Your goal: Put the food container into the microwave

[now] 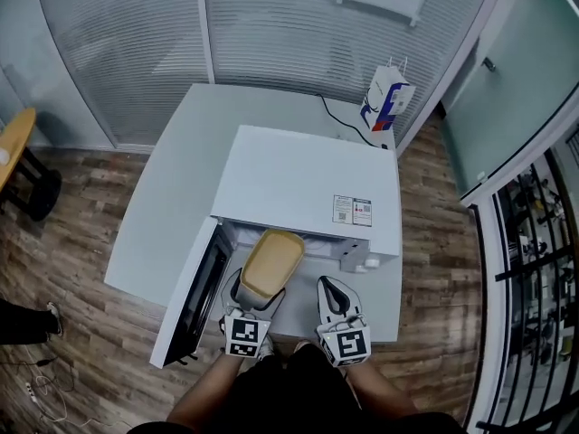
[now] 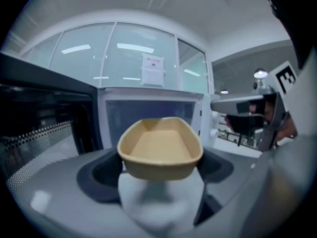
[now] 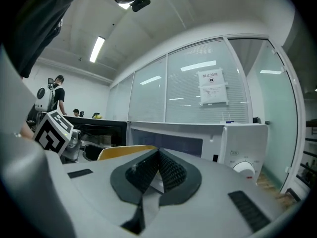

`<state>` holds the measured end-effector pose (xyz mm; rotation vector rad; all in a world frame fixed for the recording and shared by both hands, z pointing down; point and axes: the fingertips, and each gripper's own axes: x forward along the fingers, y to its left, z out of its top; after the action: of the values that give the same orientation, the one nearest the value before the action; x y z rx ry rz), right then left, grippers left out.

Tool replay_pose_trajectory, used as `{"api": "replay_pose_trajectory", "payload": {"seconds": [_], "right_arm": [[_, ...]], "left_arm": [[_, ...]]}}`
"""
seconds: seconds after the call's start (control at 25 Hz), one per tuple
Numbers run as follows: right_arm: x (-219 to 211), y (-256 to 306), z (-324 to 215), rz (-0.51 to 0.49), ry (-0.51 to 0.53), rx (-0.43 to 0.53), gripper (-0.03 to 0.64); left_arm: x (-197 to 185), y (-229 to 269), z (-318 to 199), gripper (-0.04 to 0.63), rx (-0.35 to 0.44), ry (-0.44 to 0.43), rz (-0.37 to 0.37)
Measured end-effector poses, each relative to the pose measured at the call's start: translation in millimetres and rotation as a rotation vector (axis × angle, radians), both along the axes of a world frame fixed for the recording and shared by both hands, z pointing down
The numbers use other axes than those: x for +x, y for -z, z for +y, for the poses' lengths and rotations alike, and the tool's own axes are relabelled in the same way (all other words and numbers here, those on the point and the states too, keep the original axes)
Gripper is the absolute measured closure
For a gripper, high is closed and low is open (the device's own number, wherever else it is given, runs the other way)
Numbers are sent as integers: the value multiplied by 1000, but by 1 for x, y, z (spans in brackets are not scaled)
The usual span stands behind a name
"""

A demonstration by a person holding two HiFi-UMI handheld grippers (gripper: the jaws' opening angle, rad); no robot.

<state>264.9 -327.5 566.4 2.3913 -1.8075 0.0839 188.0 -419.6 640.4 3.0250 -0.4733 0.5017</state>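
Note:
A tan, empty food container [image 1: 271, 262] is held level in front of the white microwave [image 1: 308, 183], whose door [image 1: 193, 297] hangs open to the left. My left gripper [image 1: 250, 304] is shut on the container's near end; in the left gripper view the container [image 2: 160, 148] fills the middle, with the microwave cavity [image 2: 148, 115] straight behind it. My right gripper [image 1: 334, 298] sits just right of the container, shut with nothing in it; its black pads [image 3: 171, 171] meet. The container's yellow rim [image 3: 119, 151] shows to its left.
The microwave stands on a white table [image 1: 167, 197]. A white, blue and red paper bag [image 1: 387, 100] is at the table's far right corner. The control panel with a dial [image 3: 243, 168] is on the microwave's right side. Glass partitions [image 1: 271, 16] stand behind; wooden floor surrounds the table.

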Motion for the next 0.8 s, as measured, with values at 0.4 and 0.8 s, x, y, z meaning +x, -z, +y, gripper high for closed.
{"api": "replay_pose_trajectory", "payload": {"seconds": [0.4, 0.8], "right_arm": [[8, -24, -25, -25, 44, -36, 611], [27, -49, -44, -61, 84, -52, 611]], "left_arm": [[43, -8, -26, 129, 13, 59, 14], [90, -32, -51, 129, 12, 60, -18]]}}
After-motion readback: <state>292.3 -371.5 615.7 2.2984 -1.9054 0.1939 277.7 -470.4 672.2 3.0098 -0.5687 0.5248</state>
